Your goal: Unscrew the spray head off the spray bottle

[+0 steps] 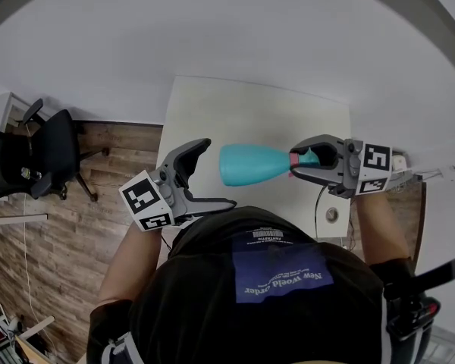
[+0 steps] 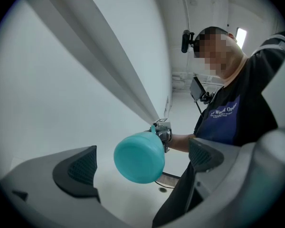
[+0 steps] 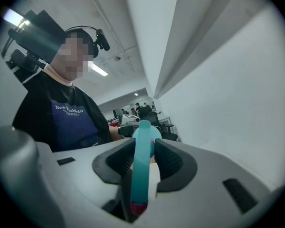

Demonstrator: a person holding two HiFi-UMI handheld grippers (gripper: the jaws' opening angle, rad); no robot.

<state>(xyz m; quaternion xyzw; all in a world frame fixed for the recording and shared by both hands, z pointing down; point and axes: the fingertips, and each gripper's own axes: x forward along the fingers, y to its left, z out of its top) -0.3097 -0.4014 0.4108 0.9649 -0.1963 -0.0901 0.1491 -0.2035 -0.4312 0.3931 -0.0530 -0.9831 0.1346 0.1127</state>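
Head view: a teal spray bottle (image 1: 254,164) is held level above the white table (image 1: 235,116), its spray head (image 1: 308,158) still attached, inside the right gripper (image 1: 297,164). Left gripper view: the left gripper (image 2: 140,161) gapes wide around the bottle's base, not touching it. Right gripper view: the jaws clamp the spray head, and the unscrewing looks unfinished.

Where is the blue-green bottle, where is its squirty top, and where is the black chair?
spray bottle (image 1: 254,164): head view, middle of its teal body.
spray head (image 3: 141,165): right gripper view, on the teal trigger lever between the jaws.
chair (image 1: 53,150): head view, on its black upholstery.
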